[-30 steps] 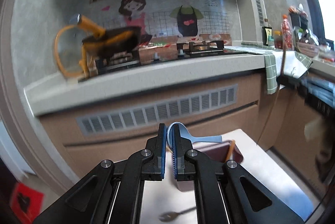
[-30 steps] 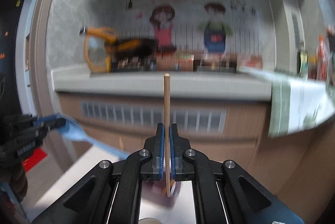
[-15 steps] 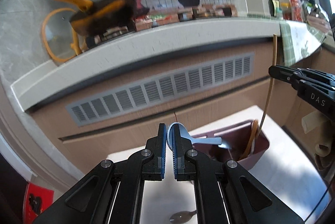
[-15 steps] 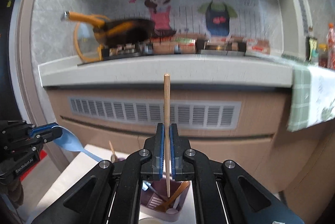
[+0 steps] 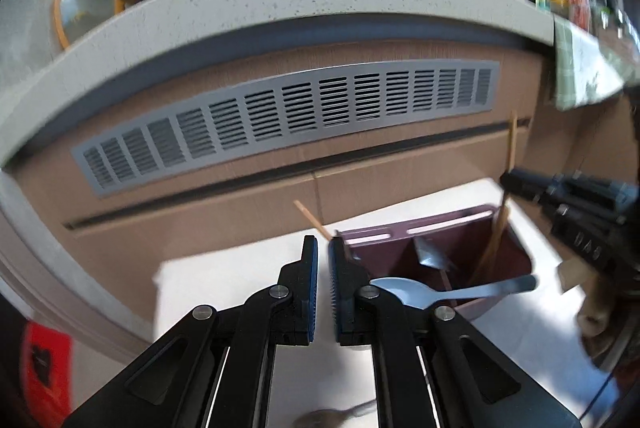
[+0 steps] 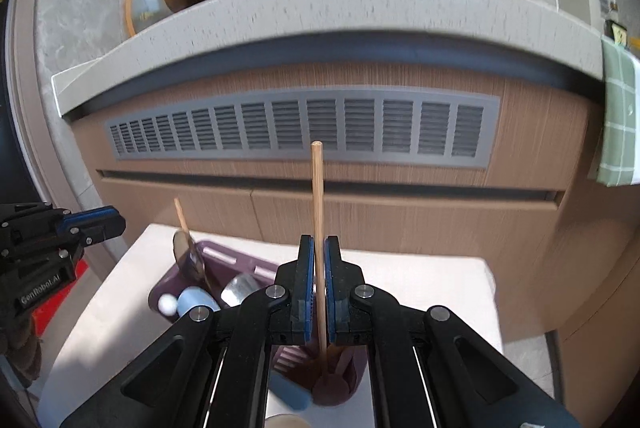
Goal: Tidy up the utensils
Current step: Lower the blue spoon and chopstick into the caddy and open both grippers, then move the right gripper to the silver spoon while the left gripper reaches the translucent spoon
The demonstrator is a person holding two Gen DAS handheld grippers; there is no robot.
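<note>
Utensil-crowded caddy (image 6: 224, 256) below chopstick (image 6: 317, 212)

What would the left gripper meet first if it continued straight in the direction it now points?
Probably the near left corner of the purple utensil caddy, just past the left gripper. Beyond it stands the cabinet front. Depth is unclear.

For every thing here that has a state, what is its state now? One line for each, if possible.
purple holder, standing on the white table, with utensils inside
left gripper, jaws slightly apart, nothing between them
blue spoon, not gripped, lying across the near rim of the purple holder
right gripper, shut on the chopstick
chopstick, upright, lower end down in the purple holder
</note>
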